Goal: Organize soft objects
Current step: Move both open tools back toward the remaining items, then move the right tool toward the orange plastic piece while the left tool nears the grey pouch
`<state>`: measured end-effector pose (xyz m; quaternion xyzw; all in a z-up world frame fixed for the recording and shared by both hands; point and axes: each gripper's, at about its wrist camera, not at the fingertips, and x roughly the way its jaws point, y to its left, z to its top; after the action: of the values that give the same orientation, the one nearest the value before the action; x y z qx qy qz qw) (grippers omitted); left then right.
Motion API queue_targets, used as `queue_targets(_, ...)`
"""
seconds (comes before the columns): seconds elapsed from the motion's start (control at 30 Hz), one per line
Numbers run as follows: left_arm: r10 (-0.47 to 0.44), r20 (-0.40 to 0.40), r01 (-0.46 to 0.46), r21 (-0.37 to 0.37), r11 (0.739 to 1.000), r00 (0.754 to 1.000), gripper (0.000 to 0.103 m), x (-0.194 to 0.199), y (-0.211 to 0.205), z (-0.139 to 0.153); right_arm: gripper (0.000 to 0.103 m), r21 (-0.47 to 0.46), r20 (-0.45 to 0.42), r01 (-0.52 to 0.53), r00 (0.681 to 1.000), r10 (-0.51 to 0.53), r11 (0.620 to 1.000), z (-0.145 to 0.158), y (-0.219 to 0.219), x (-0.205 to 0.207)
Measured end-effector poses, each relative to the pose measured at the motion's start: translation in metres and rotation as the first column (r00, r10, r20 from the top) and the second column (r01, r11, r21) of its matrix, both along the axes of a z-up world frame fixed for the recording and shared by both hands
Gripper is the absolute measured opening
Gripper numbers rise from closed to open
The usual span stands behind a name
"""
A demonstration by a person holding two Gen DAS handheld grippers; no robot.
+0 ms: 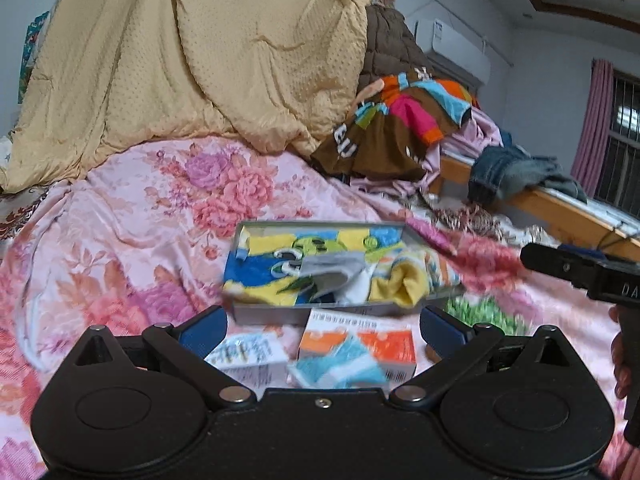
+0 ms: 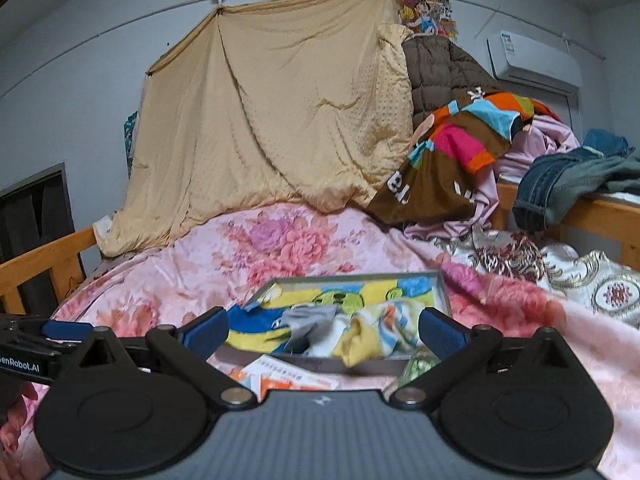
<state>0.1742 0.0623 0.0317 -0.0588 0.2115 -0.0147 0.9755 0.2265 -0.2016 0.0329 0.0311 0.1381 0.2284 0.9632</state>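
A shallow grey tray point(image 1: 276, 314) lies on the pink floral bedspread point(image 1: 120, 248). In it are a blue and yellow cartoon cloth point(image 1: 264, 272), a grey and white sock point(image 1: 336, 276) and a yellow striped sock point(image 1: 408, 280). The tray point(image 2: 372, 366) and socks point(image 2: 360, 340) also show in the right wrist view. My left gripper point(image 1: 322, 330) is open and empty, just short of the tray, above small boxes. My right gripper point(image 2: 322, 330) is open and empty, at the tray's near edge. The right gripper also shows at the right of the left wrist view point(image 1: 580, 272).
An orange and white box point(image 1: 360, 344), a white box point(image 1: 248, 356) and a teal packet point(image 1: 340, 368) lie in front of the tray. A tan quilt point(image 1: 192, 60) hangs behind. A pile of clothes point(image 1: 400, 120) and jeans point(image 1: 512, 172) lie at the wooden bed rail point(image 1: 560, 208).
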Motion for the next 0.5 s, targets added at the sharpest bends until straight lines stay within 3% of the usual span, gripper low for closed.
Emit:
queue_targets(0.13, -0.032, -0.038, 0.033, 0.017, 0.999, 0.999, 0.102, -0.010, 0.001, -0.002, 0.103, -0.011, -0.037, -0.007, 0.999, 0.007, 1.000, -0.008, -0.001, -0.013)
queue_targets(0.23, -0.041, -0.111, 0.047, 0.045, 0.998, 0.993, 0.102, -0.015, -0.001, -0.008, 0.103, -0.035, -0.066, -0.013, 0.998, 0.011, 0.999, -0.015, 0.002, -0.022)
queue_targets(0.5, 0.033, -0.208, -0.046, -0.057, 0.997, 0.978, 0.102, -0.024, 0.021, -0.028, 0.103, -0.074, -0.137, -0.069, 0.989, 0.058, 0.995, -0.029, 0.014, -0.033)
